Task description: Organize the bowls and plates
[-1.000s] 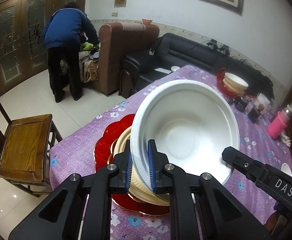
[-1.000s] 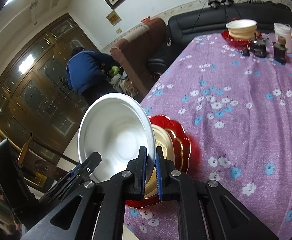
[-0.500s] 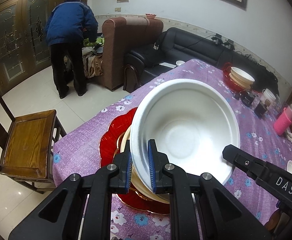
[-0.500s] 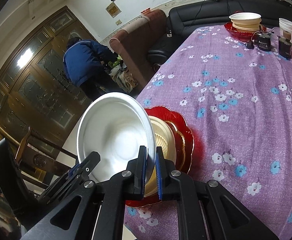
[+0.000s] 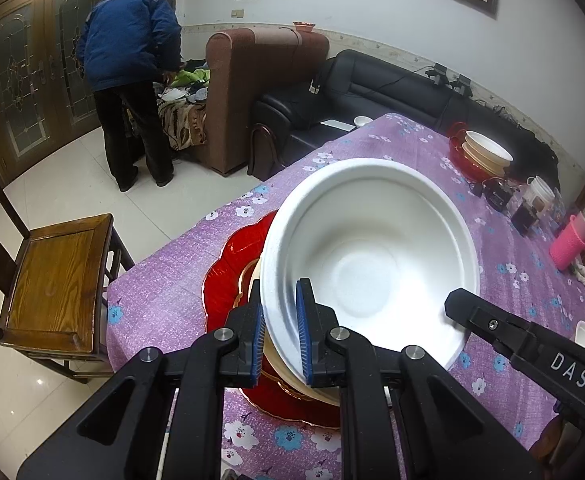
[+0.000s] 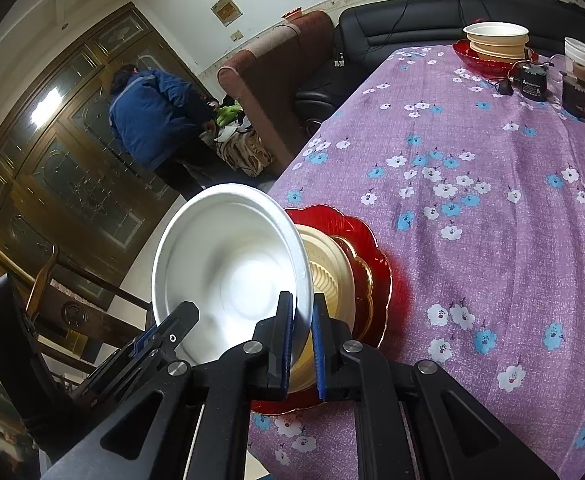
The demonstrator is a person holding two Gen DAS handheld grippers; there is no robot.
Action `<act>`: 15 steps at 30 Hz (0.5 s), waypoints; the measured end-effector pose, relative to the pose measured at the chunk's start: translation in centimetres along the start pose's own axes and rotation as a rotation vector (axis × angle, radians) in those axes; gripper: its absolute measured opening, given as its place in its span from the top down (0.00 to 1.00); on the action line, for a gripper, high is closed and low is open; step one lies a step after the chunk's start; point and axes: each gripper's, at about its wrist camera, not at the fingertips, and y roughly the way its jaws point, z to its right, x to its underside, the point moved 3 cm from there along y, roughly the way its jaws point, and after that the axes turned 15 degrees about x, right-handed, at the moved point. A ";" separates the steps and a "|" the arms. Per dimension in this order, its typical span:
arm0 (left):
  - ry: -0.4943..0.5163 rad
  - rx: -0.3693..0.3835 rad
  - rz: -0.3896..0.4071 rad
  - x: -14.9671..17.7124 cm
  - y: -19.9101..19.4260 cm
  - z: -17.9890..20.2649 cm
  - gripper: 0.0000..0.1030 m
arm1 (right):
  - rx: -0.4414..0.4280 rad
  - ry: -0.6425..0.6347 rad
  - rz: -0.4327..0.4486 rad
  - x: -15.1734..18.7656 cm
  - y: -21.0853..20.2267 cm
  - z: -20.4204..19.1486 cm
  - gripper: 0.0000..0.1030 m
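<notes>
Both jaws are clamped on opposite rims of the white bowl, held tilted just above the cream bowl on the red plate; nesting seems nearly done, another stack waits on the table

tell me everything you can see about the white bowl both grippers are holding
The white bowl is round, wide and shallow, with a broad flat rim and a matte, foam-like surface; it looks empty and clean. It is tilted, its opening facing the cameras. The left gripper is shut on one side of its rim and the right gripper is shut on the opposite side. It sits over a cream bowl stacked on a red plate on the purple flowered tablecloth; whether it touches the cream bowl is unclear.
</notes>
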 end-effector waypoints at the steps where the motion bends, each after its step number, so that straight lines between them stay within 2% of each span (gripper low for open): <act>1: -0.002 0.002 -0.002 0.0 -0.1 0.0 0.88 | 0.000 -0.001 -0.004 0.0 -0.1 -0.1 0.92; 15: 0.005 -0.005 -0.020 0.0 0.1 -0.2 0.88 | -0.012 0.003 -0.061 -0.2 0.5 -0.1 0.92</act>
